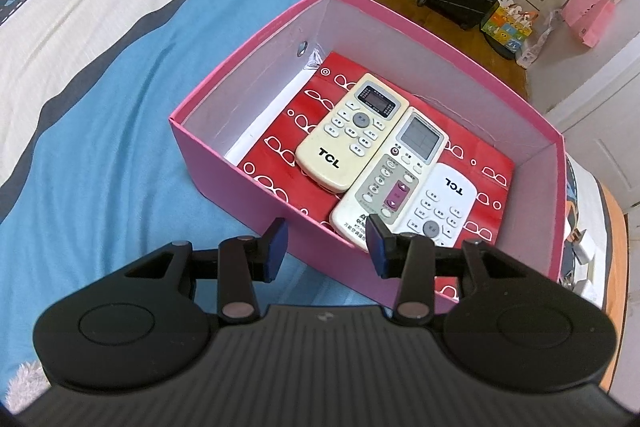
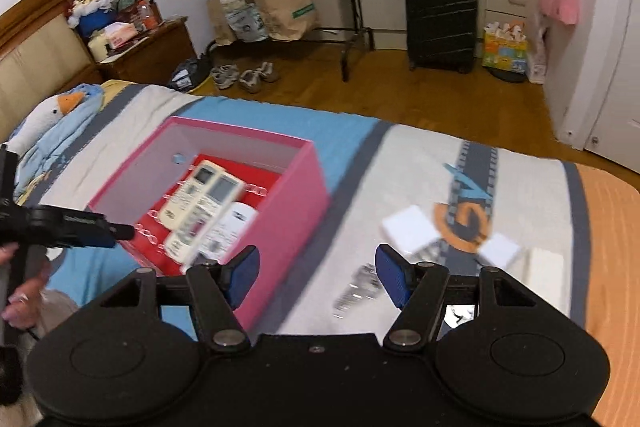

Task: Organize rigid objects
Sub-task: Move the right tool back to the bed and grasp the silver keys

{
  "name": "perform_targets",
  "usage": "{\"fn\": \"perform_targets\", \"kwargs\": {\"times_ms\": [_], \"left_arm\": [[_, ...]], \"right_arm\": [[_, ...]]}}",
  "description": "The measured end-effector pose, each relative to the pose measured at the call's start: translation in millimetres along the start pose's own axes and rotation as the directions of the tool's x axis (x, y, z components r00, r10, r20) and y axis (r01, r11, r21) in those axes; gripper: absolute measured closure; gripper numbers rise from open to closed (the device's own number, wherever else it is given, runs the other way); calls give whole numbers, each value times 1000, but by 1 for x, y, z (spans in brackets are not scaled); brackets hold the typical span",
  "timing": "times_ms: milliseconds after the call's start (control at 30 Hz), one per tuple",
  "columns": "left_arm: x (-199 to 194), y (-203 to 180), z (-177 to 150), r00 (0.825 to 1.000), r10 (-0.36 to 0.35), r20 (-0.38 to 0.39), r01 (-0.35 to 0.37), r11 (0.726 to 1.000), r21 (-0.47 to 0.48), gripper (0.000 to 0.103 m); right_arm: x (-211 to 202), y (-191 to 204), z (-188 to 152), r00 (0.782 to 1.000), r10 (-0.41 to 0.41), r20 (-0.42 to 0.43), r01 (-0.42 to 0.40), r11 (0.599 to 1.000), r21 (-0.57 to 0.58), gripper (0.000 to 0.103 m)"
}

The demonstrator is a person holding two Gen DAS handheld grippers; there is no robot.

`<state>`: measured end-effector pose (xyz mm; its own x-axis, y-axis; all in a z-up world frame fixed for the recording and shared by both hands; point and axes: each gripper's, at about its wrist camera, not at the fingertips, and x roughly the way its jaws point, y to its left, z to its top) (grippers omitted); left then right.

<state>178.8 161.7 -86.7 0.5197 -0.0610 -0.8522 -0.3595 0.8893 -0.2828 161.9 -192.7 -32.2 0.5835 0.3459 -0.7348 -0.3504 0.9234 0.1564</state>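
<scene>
Remote controls, three of them, lie side by side on red patterned paper [image 1: 276, 163] inside the pink box [image 1: 224, 163] on the bed [image 1: 100, 107]: a cream remote [image 1: 352, 133], a white remote with a grey screen [image 1: 394, 173] and a smaller white remote [image 1: 444, 203]. The left gripper [image 1: 327, 241] straddles the box's near wall at 6 o'clock, apparently to steady it; whether its pads press the wall I cannot tell. The right gripper [image 2: 316, 277] hangs tilted downward over the blanket, jaws apart and empty. Judging by its aim, white blocks [image 2: 408, 227] at its 1 o'clock and a blurred metallic item [image 2: 356, 291] come next.
</scene>
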Motion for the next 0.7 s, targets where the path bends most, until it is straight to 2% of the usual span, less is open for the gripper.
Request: {"fn": "perform_targets", "kwargs": {"times_ms": [133,233,333,467,533,633,700], "left_arm": [[0,-1,0,1000,7,1,-7,1000,1,62],[-1,-1,-1,1000,11,2,-11,1000,4,62],[-1,-2,-1,1000,18,5,-18,1000,9,62],[-2,-4,-1,1000,26,8,-26,1000,16,62],[-2,-4,-2,1000,24,8,-24,1000,16,62],[-2,-4,-2,1000,27,9,-27,999,20,62],[-2,-4,-1,1000,25,8,-25,1000,19,62]], "right_arm": [[15,-26,-15,1000,-13,1,13,1000,2,34],[40,-37,-30,999,9,-34,-8,1000,24,34],[63,-41,-44,998,50,-35,-48,997,52,42],[93,-40,-49,997,51,-50,-47,996,71,45],[106,-38,-49,998,29,-61,-26,998,51,45],[131,-40,-51,993,18,-114,-6,995,101,45],[148,-36,-52,987,-42,-154,64,988,142,46]]}}
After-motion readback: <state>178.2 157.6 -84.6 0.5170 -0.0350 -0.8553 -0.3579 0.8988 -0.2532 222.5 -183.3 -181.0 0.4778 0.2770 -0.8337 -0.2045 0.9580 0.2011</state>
